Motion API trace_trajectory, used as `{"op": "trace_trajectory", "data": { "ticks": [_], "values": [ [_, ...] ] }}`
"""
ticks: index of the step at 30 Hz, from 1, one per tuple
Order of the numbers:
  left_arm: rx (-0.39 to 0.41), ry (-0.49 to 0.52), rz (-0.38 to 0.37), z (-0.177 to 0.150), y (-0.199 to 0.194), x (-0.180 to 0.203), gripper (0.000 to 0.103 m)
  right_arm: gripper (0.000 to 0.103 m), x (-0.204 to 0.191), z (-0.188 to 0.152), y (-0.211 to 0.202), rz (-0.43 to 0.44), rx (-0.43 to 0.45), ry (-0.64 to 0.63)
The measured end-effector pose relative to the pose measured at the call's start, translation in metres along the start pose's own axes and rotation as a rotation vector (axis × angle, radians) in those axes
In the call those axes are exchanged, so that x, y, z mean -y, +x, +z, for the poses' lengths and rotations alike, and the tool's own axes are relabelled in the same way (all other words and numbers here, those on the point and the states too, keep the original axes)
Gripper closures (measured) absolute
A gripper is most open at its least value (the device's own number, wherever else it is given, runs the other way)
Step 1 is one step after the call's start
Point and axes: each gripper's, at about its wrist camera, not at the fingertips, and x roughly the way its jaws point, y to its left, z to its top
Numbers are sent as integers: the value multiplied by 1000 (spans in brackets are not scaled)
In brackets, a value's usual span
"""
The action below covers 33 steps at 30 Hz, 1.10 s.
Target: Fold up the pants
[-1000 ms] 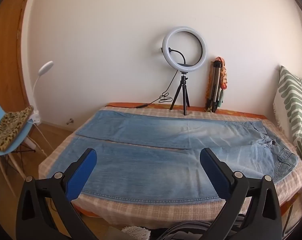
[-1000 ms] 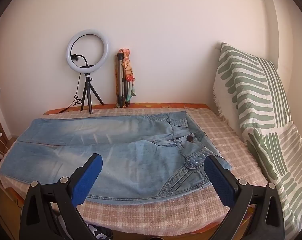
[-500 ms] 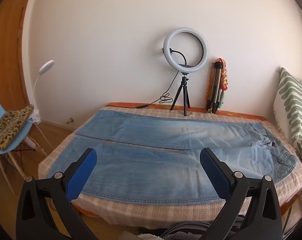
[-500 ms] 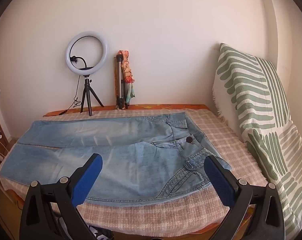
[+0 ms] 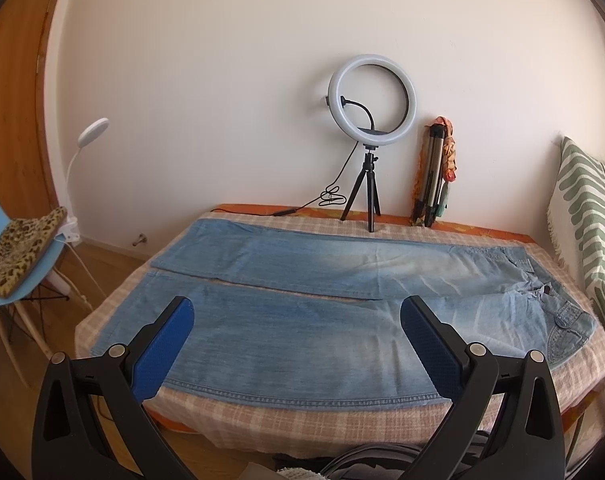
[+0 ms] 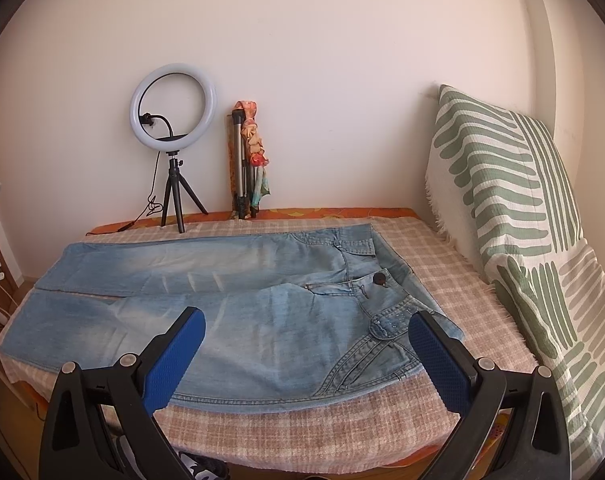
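The jeans (image 5: 302, 320) lie spread flat on the bed (image 5: 286, 420), face up, both legs laid out side by side with a narrow gap between them. The waistband and its dark button (image 6: 379, 279) point toward the striped pillow (image 6: 514, 216) on the right; the leg hems reach the left end of the bed. No fold is visible in either view: the garment is at full length and full width. In judgement, the task is at its start, and every fold is still to be made.

The left tongs (image 5: 294, 332) hover in front of the near long edge of the bed, over the lower leg section, with the jaws wide apart and nothing between them. The right tongs (image 6: 306, 340) hover over the near hip area, close to the stitched pocket (image 6: 386, 328), jaws also wide apart and empty. Neither pair touches the fabric.

Remaining work, as judged from the layout:
1. Bring one leg over the other so the legs stack.
2. Fold the stacked legs toward the waistband, once or more.

A ring light (image 5: 372, 100) on a small tripod and a folded tripod (image 5: 432, 176) stand at the far edge against the wall, apart from the jeans.
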Motion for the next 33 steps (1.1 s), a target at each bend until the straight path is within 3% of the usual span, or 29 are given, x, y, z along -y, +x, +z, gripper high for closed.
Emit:
{"op": "trace_trajectory", "data": {
  "ticks": [33],
  "values": [
    [8,-12,5,-4,1,1,0,0,2,-4,2,5,-1,10]
  ]
}}
